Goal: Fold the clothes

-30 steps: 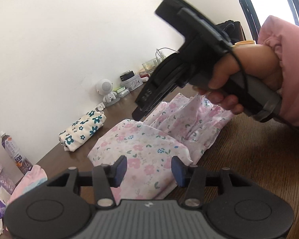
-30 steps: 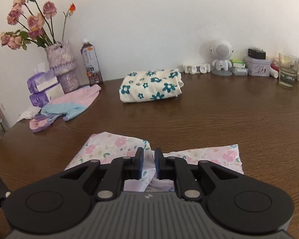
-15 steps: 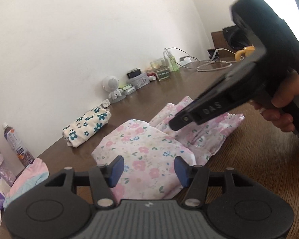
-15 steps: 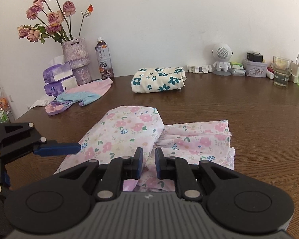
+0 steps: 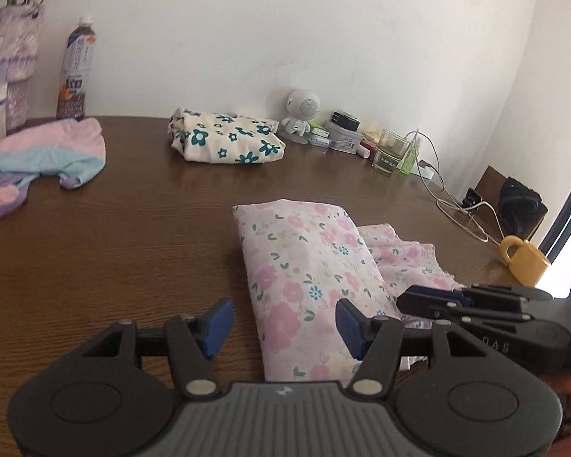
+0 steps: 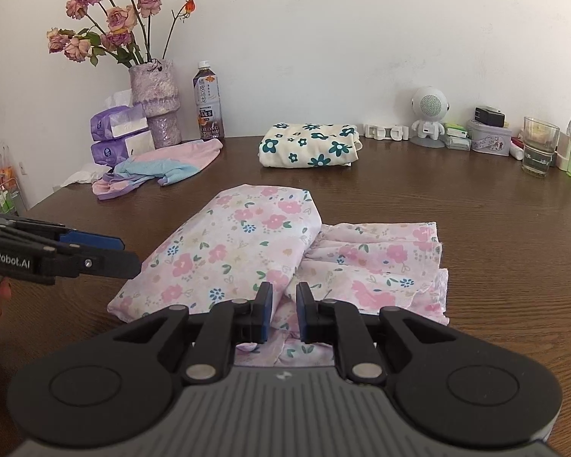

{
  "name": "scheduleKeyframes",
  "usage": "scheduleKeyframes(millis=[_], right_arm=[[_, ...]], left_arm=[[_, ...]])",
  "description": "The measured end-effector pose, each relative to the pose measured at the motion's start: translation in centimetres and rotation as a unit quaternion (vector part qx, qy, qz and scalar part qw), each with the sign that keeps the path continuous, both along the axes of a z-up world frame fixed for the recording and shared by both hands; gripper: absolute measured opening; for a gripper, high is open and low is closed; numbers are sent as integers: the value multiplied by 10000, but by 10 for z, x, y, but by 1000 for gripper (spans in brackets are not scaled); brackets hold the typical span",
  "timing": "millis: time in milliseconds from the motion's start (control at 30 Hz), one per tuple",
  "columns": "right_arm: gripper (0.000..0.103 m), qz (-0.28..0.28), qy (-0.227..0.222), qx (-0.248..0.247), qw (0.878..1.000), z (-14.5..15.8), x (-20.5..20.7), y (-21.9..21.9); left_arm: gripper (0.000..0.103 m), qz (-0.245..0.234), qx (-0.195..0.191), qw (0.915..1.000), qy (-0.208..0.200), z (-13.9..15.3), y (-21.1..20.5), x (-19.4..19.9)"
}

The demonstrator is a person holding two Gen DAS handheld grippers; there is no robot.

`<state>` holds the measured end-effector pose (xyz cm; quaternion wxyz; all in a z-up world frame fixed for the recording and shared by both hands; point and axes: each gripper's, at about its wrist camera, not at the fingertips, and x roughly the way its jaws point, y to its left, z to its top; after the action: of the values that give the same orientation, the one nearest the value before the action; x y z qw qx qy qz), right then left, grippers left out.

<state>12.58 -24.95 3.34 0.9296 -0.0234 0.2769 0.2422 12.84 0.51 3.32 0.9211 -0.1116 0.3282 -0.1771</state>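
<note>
Pink floral garment (image 6: 232, 255) lies partly folded at frame centre on the table (image 6: 495, 236); two more garments behind. Left gripper (image 5: 281, 323) spread wide, empty; right gripper (image 6: 284, 304) narrowly parted, grip unclear.

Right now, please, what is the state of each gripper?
Left gripper: open, holding nothing, just above the pink floral garment.
Right gripper: nearly closed; whether it pinches the garment cannot be told.

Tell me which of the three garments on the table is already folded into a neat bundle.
The cream garment with teal flowers, by the wall. The pink floral one lies half folded by the grippers; the pink-and-blue one lies crumpled near the vase.
</note>
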Motion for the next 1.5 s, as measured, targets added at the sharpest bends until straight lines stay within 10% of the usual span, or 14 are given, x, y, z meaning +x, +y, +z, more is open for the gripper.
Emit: scheduleKeyframes(millis=[467,800,1000,1133,1233,1500], right_arm=[[13,68,280,161,9995,-7,21,0],[13,253,69,288,9992,6,16,1],[16,-111,-72,115,9998,15,24,-21],[16,-223,47,64,9997,10,34,-31],[16,-139,200,77,9997,1,44,-27],[16,-40,381,197,9991,-10,49,-18]], left_arm=[[28,348,-1161,9892,828,-22,10,28],[13,411,279,9987,114,1,-17,29],[11,315,1680,9836,-576,24,-34,34],[10,-31,2942,9495,-1089,35,-64,36],[10,-354,3924,9077,-1444,35,-97,35],[11,-1333,6138,7326,-2622,-18,-197,-3]])
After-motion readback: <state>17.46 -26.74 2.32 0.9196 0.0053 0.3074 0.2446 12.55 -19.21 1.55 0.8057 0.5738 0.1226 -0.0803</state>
